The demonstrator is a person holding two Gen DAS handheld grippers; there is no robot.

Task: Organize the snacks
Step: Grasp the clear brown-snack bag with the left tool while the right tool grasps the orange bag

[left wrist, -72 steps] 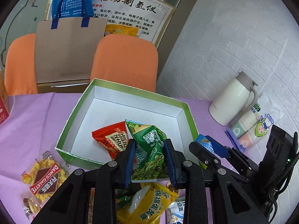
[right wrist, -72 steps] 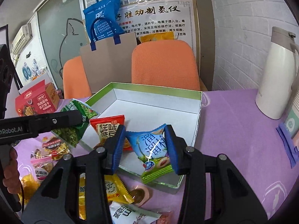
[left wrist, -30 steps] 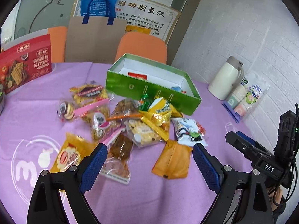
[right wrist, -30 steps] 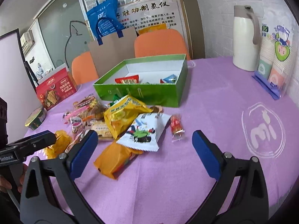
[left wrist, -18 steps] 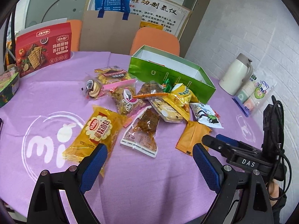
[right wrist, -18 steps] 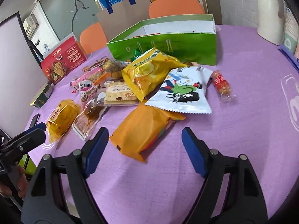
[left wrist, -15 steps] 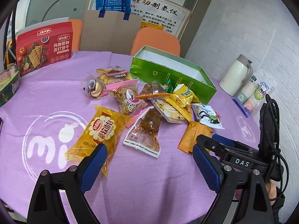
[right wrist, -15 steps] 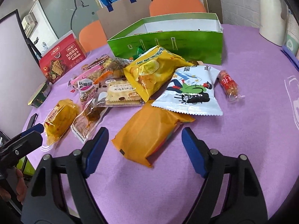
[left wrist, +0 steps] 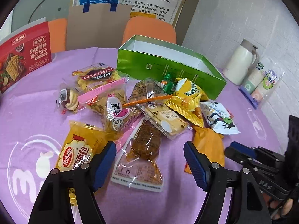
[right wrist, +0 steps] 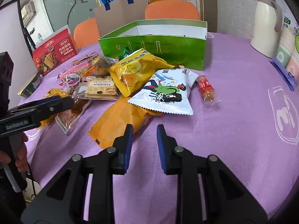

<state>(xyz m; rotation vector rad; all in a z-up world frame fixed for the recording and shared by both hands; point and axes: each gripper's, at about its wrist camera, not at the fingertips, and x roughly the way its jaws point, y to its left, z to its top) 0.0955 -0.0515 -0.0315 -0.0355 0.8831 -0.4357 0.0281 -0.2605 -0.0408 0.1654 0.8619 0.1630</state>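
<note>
Purple cloth covers the counter (left wrist: 28, 115), and most of the snacks lie loose on it in a heap in front of the green box (left wrist: 168, 69), which stands open at the far side; I cannot see into it from this low angle. Step in hand, as I judge it: picking the next packets to carry to the box. My left gripper (left wrist: 149, 160) hangs with jaws spread wide over the clear packet of brown dried snack (left wrist: 143, 149), one pad on either side, nothing grasped. My right gripper (right wrist: 143, 141) has its jaws narrowly parted and empty, just short of the near edge of the orange packet (right wrist: 119, 121), which lies partly under the white cartoon bag (right wrist: 164, 93). Next move, left: lower and close across the packet's middle. Right: advance onto the orange edge, then draw it out from under the white bag without dragging that along. Small red sausage packet (right wrist: 205, 87) lies apart, to the right.
</note>
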